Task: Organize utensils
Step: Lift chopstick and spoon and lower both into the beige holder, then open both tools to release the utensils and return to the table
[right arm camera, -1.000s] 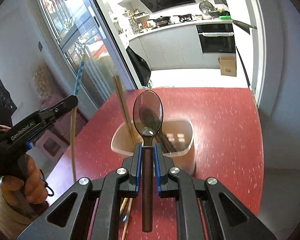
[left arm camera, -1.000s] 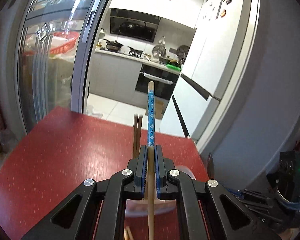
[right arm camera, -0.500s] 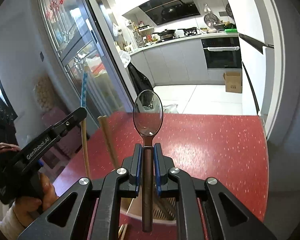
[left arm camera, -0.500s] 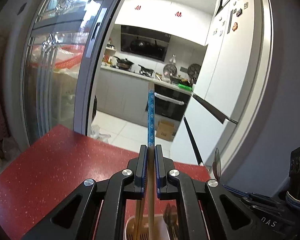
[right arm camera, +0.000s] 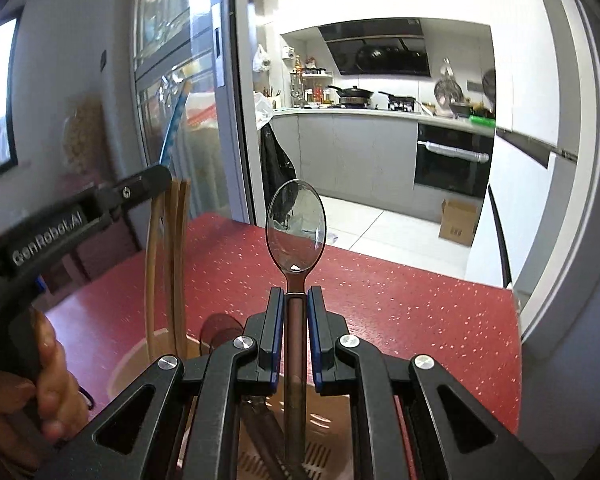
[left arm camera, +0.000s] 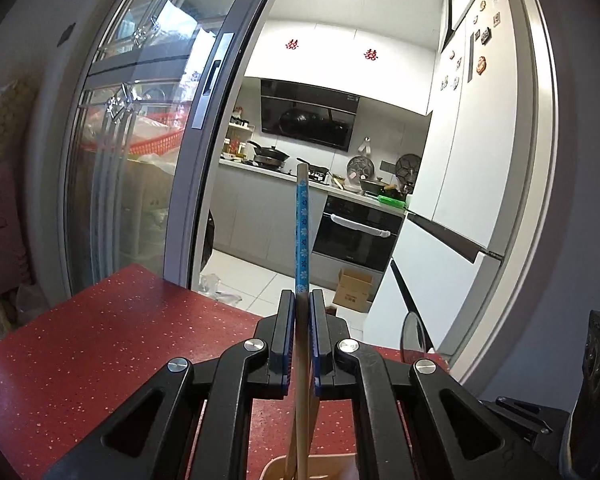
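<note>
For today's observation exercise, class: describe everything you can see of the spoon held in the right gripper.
The spoon stands upright, its bowl above the right gripper, whose jaws are shut on its handle. The oval bowl looks like polished metal and mirrors the room; a narrow neck joins it to a dark brownish handle running down between the blue pads towards the beige utensil holder below.

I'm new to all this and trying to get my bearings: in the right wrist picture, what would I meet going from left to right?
Person's hand → left gripper → wooden chopsticks standing in the beige holder → spoon clamped in the right gripper → cardboard box on the kitchen floor.
</note>
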